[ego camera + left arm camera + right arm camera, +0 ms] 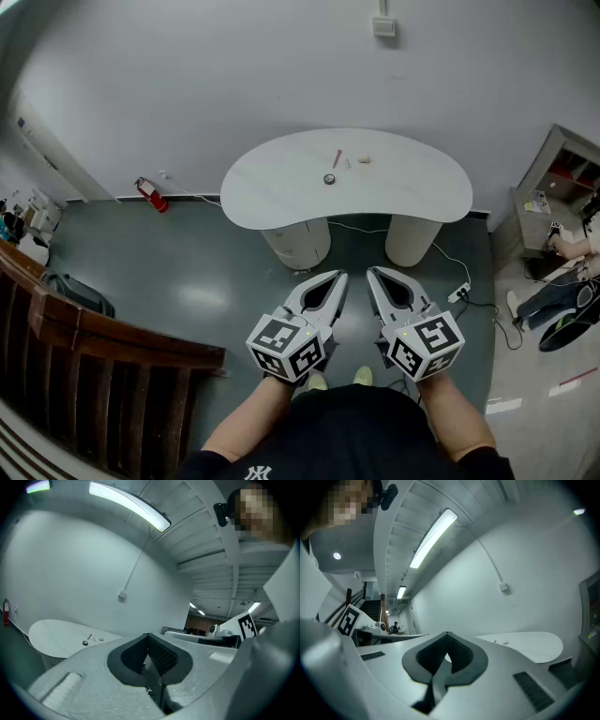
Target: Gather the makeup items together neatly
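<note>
Head view: the white tabletop (pixel 281 192) is being seen well ahead across the floor. Toward the far middle of the tabletop a pink stick (pixel 337 158), a round dark compact (pixel 329 179) and a beige piece (pixel 364 159) are lying near one another but apart, in a loose scatter. The left gripper (pixel 339 276) and right gripper (pixel 372 274) are being held side by side, level, well short of the tabletop, both clenched and empty. A red fire extinguisher (pixel 150 194) is lying on the floor left of the tabletop.

Left gripper view: the jaws are being kept pressed together, with nothing between them. The tabletop (pixel 51 637) is showing far off, low left, with the compact (pixel 85 642) and stick (pixel 89 637) tiny on it.

Right gripper view: the jaws are likewise being held closed on nothing. The tabletop (pixel 534 646) is showing far right, its items too small to tell apart.

Progress, as judged: nothing is being handled yet and no item has been gathered. The walk up to the tabletop and all the grouping are left.
</note>
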`<state>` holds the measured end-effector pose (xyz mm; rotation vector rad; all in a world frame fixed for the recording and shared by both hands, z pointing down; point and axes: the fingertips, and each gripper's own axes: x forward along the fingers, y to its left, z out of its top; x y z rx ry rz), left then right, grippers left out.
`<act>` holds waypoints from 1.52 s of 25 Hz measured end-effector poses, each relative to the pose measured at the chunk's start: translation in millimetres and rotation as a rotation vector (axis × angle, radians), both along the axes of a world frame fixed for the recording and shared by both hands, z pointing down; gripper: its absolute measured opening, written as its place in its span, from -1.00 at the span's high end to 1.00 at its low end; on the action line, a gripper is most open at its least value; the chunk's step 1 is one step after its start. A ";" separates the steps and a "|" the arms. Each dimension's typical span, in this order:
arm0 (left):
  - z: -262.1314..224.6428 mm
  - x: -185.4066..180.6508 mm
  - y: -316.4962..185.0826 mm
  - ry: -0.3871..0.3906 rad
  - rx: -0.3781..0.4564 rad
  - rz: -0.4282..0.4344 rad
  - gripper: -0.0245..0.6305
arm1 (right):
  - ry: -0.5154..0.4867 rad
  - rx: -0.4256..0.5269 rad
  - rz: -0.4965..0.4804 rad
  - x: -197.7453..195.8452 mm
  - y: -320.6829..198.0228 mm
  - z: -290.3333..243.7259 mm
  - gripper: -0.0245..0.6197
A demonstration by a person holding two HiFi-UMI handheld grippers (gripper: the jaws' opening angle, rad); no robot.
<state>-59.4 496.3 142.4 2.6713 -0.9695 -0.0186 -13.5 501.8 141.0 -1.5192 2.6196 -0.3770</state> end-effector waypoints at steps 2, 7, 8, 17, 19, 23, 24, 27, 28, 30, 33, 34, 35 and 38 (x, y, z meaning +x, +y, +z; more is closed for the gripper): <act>1.2 8.2 -0.1 -0.004 0.001 0.001 0.90 | -0.003 0.000 -0.003 7.4 -1.2 0.8 0.88; 4.2 20.6 0.3 -0.012 0.002 -0.007 0.90 | -0.006 0.002 -0.020 17.5 -1.7 2.6 0.89; 4.1 22.3 0.3 -0.013 0.003 -0.010 0.90 | -0.008 0.002 -0.024 18.6 -1.7 2.8 0.89; 11.3 34.6 -1.3 -0.039 -0.005 -0.029 0.90 | -0.064 0.004 -0.059 35.0 -0.6 4.4 0.88; 11.2 32.8 -7.6 -0.041 -0.002 -0.043 0.90 | -0.072 0.010 -0.050 43.7 -3.4 4.6 0.88; 10.6 24.8 -22.2 -0.043 -0.002 -0.073 0.90 | -0.108 0.021 -0.029 57.8 -9.0 5.4 0.88; 10.8 23.1 -25.2 -0.044 -0.002 -0.080 0.90 | -0.112 0.023 -0.026 59.8 -10.0 6.1 0.88; 13.4 23.0 -33.7 -0.045 -0.002 -0.090 0.90 | -0.115 0.016 -0.015 66.2 -15.5 9.5 0.88; 15.1 24.5 -36.2 -0.045 -0.003 -0.091 0.90 | -0.114 0.007 -0.008 68.6 -17.8 11.2 0.88; 19.6 28.6 -42.2 -0.047 -0.008 -0.088 0.90 | -0.108 -0.009 0.000 71.9 -23.4 15.2 0.88; 27.3 34.1 -57.1 -0.047 -0.016 -0.080 0.90 | -0.096 -0.021 0.006 73.6 -36.9 21.3 0.88; 29.5 35.0 -63.5 -0.047 -0.017 -0.077 0.90 | -0.092 -0.026 0.012 73.6 -42.8 22.9 0.88; 31.4 35.5 -70.5 -0.047 -0.018 -0.075 0.90 | -0.088 -0.031 0.017 73.4 -49.2 24.4 0.88; 36.9 38.1 -94.3 -0.050 -0.021 -0.062 0.90 | -0.079 -0.043 0.030 73.6 -72.6 29.3 0.88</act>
